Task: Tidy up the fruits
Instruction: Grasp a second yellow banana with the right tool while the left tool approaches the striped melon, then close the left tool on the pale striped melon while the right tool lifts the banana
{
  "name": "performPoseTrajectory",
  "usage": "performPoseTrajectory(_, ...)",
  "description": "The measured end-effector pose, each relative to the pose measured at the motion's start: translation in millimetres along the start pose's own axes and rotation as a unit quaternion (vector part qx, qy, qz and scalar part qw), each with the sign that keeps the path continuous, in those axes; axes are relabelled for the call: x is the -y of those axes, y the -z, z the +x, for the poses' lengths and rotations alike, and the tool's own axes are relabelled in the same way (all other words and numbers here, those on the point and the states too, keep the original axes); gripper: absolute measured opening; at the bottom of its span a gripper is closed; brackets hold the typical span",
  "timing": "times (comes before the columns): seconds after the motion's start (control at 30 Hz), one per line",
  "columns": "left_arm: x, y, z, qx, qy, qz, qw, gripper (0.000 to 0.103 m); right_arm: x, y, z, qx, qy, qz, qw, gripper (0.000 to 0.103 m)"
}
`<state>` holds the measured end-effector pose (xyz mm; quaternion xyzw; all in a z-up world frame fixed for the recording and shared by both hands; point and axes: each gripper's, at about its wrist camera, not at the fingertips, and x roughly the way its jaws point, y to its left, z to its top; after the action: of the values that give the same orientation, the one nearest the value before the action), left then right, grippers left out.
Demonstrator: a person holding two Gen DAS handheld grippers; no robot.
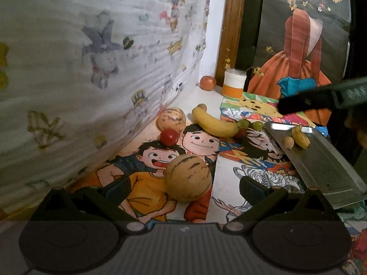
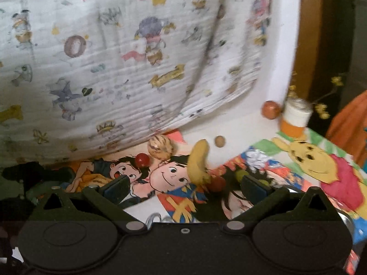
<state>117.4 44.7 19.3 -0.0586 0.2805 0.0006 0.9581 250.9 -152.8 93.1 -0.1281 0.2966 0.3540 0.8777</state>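
Below, both of my grippers hover over a table covered with cartoon-printed sheets. My left gripper (image 1: 184,189) has its jaws spread wide and holds nothing; a striped tan melon (image 1: 188,177) lies on the sheet between them, touching neither finger so far as the left wrist view shows. Farther off along the same line sit a red tomato (image 1: 169,137) and, just behind it, a second striped melon (image 1: 171,118) close to the hanging printed cloth (image 1: 91,57). A large banana (image 1: 215,123) lies to the right of these, its stem end near two green grapes (image 1: 258,125) and a partly hidden red fruit (image 1: 240,133).

A metal tray (image 1: 321,167) rests at the right, tilted in this view, and carries a small banana (image 1: 301,136) with a small round tan fruit (image 1: 289,142) just beside it. At the far corner stand an orange-red apple (image 1: 207,82) and an orange-and-white jar (image 1: 234,83), close together by the wooden door frame (image 1: 231,27).

My right gripper (image 2: 184,189) likewise has its jaws apart and empty. Ahead of it, in the right wrist view, the large banana's stem lies near the red fruit, and a small tan ball (image 2: 219,141) sits alone on the white tabletop (image 2: 240,126) beyond the banana's far end. A yellow bear (image 2: 309,160) is printed on the sheet to the right.
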Motion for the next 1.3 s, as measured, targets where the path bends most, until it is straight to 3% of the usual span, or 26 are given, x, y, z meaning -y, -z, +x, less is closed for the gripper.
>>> performPoseTrajectory(0.33, 1, 1, 23, -0.018, 0.000, -0.011, 0.9998, 0.098, 15, -15, 88, -0.027, -0.044, -0.014, 0.999, 0.092)
performPoseTrajectory(0.63, -3, 2, 38, -0.031, -0.006, -0.031, 0.9990, 0.082, 23, -10, 140, -0.059, -0.055, -0.028, 0.996, 0.081)
performPoseTrajectory(0.83, 2, 2, 42, -0.026, -0.014, -0.022, 0.9993, 0.072, 29, -4, 159, -0.063, -0.052, -0.008, 0.997, 0.073)
performPoseTrajectory(0.9, 2, 2, 43, -0.024, -0.021, -0.020, 0.9993, 0.065, 30, -1, 164, -0.064, -0.050, -0.003, 0.997, 0.064)
performPoseTrajectory(1.3, 2, 1, 46, -0.023, -0.021, -0.025, 0.9992, 0.059, 30, 6, 168, -0.045, -0.018, -0.010, 0.999, 0.038)
